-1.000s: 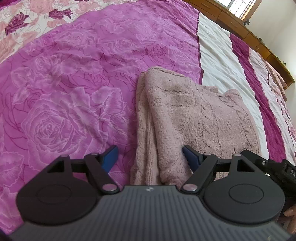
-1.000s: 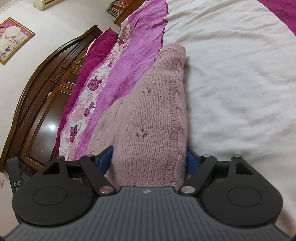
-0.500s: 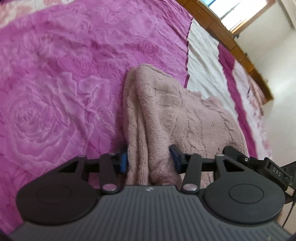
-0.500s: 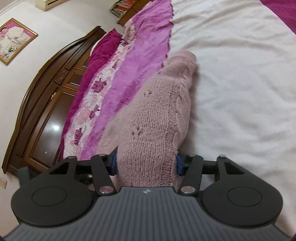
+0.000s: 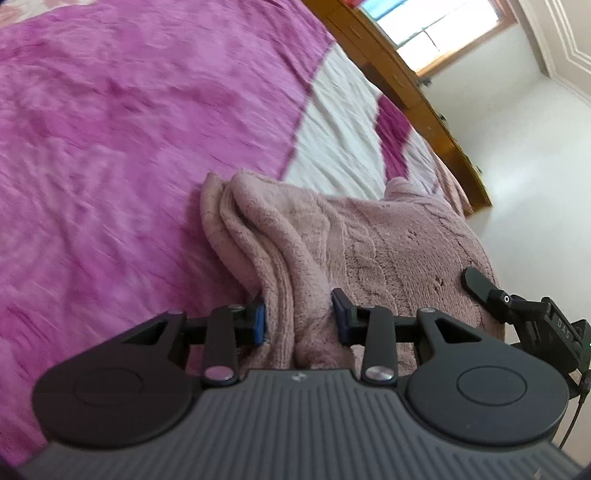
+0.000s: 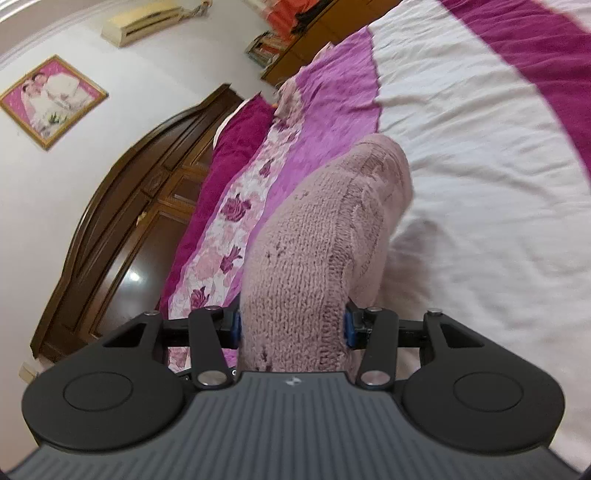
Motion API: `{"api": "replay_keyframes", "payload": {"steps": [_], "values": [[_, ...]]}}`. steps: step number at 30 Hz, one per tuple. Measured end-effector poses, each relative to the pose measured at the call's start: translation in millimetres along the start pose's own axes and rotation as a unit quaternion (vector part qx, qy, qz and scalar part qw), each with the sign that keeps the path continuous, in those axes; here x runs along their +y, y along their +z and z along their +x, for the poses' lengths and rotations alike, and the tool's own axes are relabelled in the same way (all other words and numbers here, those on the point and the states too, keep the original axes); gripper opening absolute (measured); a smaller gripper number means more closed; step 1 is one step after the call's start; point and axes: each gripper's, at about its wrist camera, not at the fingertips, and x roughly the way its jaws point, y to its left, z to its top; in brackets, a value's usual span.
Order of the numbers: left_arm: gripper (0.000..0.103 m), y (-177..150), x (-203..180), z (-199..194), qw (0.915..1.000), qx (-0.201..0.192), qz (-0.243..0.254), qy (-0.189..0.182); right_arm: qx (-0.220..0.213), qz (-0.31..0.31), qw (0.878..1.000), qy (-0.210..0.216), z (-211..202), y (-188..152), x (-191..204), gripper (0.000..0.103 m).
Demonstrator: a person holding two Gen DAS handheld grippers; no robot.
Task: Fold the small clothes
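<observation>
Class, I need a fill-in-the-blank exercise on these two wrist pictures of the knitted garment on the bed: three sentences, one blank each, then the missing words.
1. The knitted sweater is pale ____ in colour.
2. Both the left claw and the right claw, jaws closing, have the ____ between their fingers.
3. On the wall hangs a framed ____, near the air conditioner.

Missing words: pink; sweater; picture
</observation>
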Motion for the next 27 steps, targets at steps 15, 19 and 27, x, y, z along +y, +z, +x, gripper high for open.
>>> {"api": "replay_keyframes", "payload": {"steps": [15, 19, 27], "values": [[0.039, -69, -52, 40, 0.986, 0.074, 0.132, 0.069, -0.014, 0.071, 0.993, -0.089, -104, -80, -100, 0.053], [0.042, -74, -51, 33, 0.9839, 0.071, 0.145, 0.077, -0.009, 0.078, 0.992, -0.095, -99, -99, -122, 0.057], [0.044, -85, -68, 17, 0.9723, 0.055, 0.198, 0.112, -0.011, 0.075, 0.991, -0.111, -108, -104, -114, 0.06]]}}
